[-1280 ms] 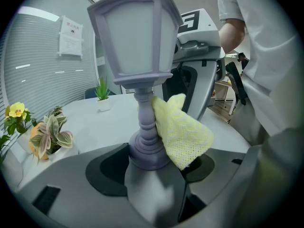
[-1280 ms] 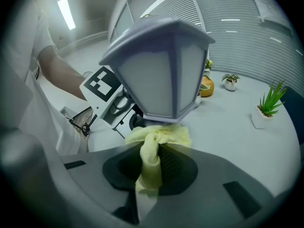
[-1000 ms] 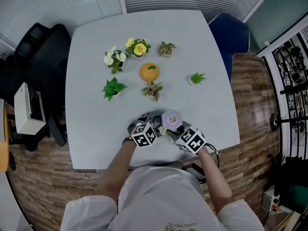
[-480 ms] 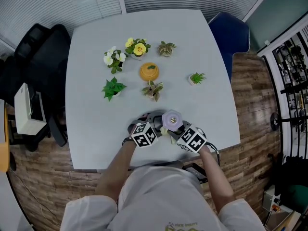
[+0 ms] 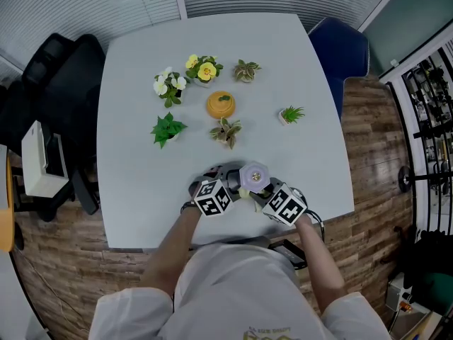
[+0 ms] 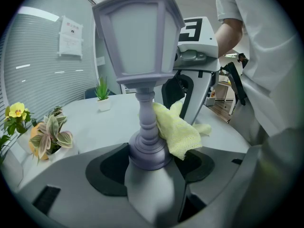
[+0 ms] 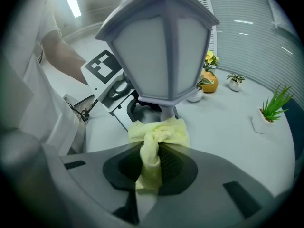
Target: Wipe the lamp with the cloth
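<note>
Overhead, shows the purple lamp point(image 5: 253, 176) near the front edge of the white bench point(image 5: 141, 168), between the left tool point(image 5: 230, 178) and the right tool point(image 5: 257, 192), small potted plants point(image 5: 168, 128) well behind. In the left gripper view, grips the lamp's round base between wide-set jaws, yellow cloth point(image 6: 178, 129) touching the stem. In the right gripper view, pinches the bunched cloth in closed jaws, pressed to the stem below the lamp's head.
</note>
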Available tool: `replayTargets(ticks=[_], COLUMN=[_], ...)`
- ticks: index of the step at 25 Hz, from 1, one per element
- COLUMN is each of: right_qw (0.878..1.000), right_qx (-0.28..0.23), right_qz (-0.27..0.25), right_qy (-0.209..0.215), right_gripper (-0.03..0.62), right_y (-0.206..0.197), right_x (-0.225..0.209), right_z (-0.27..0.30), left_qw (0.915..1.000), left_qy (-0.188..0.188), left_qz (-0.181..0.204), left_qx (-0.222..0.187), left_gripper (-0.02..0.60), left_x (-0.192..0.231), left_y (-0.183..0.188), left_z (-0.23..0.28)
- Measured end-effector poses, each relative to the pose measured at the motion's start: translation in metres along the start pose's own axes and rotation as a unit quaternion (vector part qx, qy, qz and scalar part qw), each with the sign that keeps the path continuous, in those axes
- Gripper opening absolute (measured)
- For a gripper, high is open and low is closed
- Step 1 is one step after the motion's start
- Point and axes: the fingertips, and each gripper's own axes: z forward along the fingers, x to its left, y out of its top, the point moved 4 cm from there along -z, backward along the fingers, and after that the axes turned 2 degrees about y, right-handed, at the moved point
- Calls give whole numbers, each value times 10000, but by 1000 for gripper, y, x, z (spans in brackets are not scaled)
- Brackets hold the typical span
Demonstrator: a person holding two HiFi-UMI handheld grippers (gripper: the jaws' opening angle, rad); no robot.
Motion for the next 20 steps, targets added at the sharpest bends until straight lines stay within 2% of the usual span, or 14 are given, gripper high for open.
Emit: replayTargets(ticks=[11,20], right_qw=[9997,9982], right_qx=[196,351], right_qz=[-9,238], right_qy=[-176,-432], right_gripper=[66,66], right_y=[-13,-20], right_x=[-6,-22], right_z=[-2,-2], left_qw=[10000,10000], left_qy=[-3,-5], left_qz=[1,-2], left_qx=[5,-7], left_gripper=[304,304], left_x=[0,0], left_y=[-1,-1], left_z=[0,1])
